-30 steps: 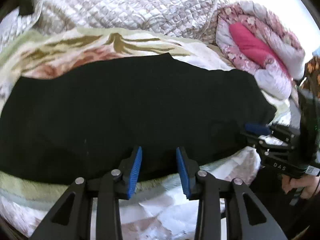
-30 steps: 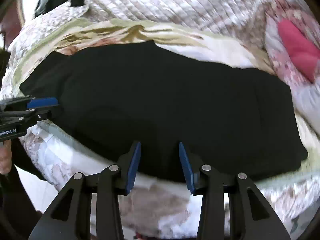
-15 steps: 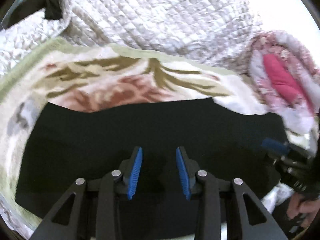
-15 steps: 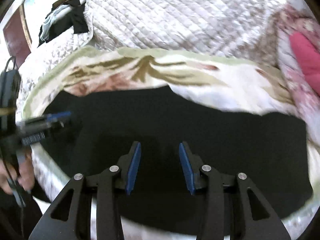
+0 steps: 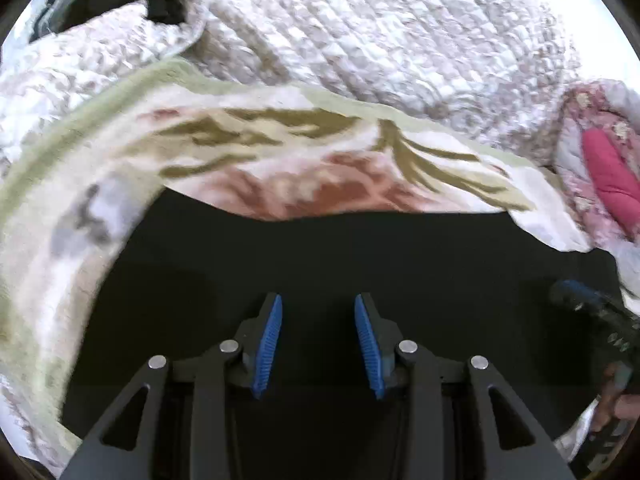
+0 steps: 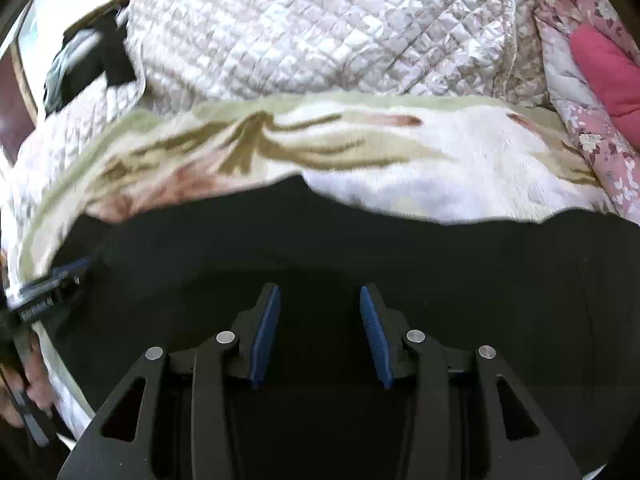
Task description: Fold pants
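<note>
Across the plush floral blanket [image 5: 280, 152] lie the matte black pants [image 5: 360, 256], spread as one long flat band that looks folded lengthwise at most, cross-folds remaining, while the left gripper [image 5: 318, 340] and right gripper [image 6: 320, 334] hover above, ribbed blue fingers [image 6: 374, 336] apart and empty.

- Bright daylight fills both views; the upper corners blow out to white.
- The quilted bedspread [image 5: 380, 40] shines with soft glare in the right wrist view and shows crisp diamond stitching there.
- The black pants [image 5: 360, 260] read as a nearly featureless dark mass, with folds barely visible.
- Motion blur smears the floral blanket [image 5: 280, 152] in both views, worst toward the left edge.
- The fisheye lens bends everything toward the rim, which ends in a black vignette.
- The right gripper [image 5: 592, 312], seen at the left wrist view's edge, is blurred.
</note>
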A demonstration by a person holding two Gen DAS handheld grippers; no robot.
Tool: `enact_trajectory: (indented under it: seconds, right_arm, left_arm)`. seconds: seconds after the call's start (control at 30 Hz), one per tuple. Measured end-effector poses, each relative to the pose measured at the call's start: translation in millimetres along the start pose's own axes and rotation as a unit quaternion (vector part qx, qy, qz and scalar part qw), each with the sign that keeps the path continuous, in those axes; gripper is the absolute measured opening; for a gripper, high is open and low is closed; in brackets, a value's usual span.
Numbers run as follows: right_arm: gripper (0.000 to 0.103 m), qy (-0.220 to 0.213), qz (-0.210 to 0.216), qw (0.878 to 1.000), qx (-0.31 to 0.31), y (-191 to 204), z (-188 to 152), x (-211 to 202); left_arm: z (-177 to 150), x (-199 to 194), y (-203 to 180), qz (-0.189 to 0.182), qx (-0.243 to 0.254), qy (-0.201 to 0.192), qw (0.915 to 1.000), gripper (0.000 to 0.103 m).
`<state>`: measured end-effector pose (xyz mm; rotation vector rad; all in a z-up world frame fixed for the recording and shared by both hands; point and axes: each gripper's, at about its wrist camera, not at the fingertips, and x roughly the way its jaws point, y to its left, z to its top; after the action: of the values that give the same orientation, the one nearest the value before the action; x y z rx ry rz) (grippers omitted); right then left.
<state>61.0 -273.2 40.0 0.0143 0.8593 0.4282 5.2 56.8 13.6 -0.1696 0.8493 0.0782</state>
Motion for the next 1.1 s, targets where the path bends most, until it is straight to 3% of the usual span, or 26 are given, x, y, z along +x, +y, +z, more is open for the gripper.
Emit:
enact_trajectory:
  seconds: [0.07,0.1,0.17,0.27,0.53,0.67,0.77,1.1]
  right_arm:
    - [0.047,0.030,-0.033,0.999,0.004,-3,7,20]
    - [0.047,0.043,-0.027,0.998,0.030,-12,7,27]
    - [0.047,0.030,-0.027,0.998,0.056,-21,8,13]
    - [0.047,0.021,-0.045,0.998,0.043,-26,-5,-9]
    - [0.048,-0.003,-0.067,0.995,0.078,-50,-58,-59]
    - [0.059,-0.010,-0.089,0.995,0.045,-26,-70,-64]
    - [0.059,-0.016,-0.051,0.999,0.010,-4,-68,-62]
    - [0.059,-0.018,-0.011,0.998,-0.065,43,-80,-56]
  left_arm:
    - [-1,7,0,0.030,0.015,-0.007,0.9994,0.043]
    - [-2,12,2,0.029,0.018,-0.004,0.9994,0.044]
    - [-2,8,7,0.028,0.009,-0.006,0.9996,0.044]
    - [-8,-3,12,0.021,-0.002,-0.007,0.9998,0.044]
    - [-41,-30,-12,-0.013,0.030,-0.007,0.9994,0.049]
    - [-61,-41,-26,-0.008,0.057,-0.025,0.9980,0.056]
    - [-62,-43,-31,-0.004,0.067,-0.026,0.9974,0.056]
    - [-67,-50,-47,-0.027,0.073,-0.029,0.9965,0.056]
